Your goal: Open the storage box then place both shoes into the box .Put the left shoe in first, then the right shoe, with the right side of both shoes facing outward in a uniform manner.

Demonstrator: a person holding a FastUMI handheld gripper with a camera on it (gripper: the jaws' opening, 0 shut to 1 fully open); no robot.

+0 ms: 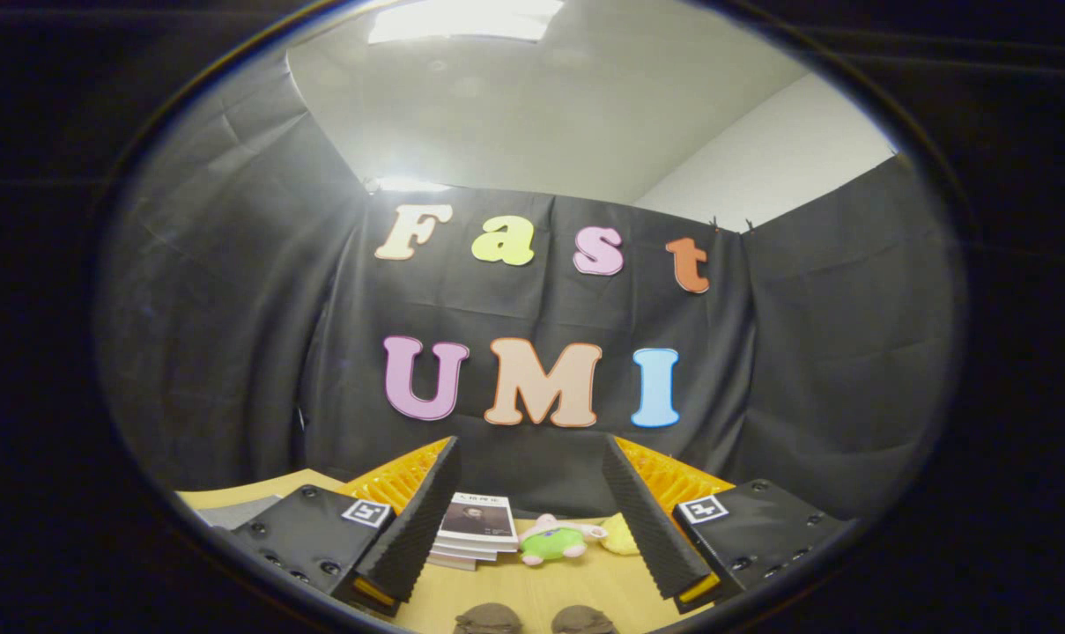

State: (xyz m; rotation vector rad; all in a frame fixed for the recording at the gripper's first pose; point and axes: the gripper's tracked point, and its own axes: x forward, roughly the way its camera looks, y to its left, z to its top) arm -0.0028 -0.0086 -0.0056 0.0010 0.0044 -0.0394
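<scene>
Your gripper [532, 515] hangs wide, holding nothing; shoes [488, 619] lie near. Judged: find and open the box first.

Gripper [532, 515] held level, jaws spread wide, holding nothing

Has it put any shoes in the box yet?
No, nothing looks done. The gripper is open and holds nothing. Two dark rounded shapes, maybe the shoes, sit on the table near the fingers. Opening the box and placing both shoes remain.
</scene>
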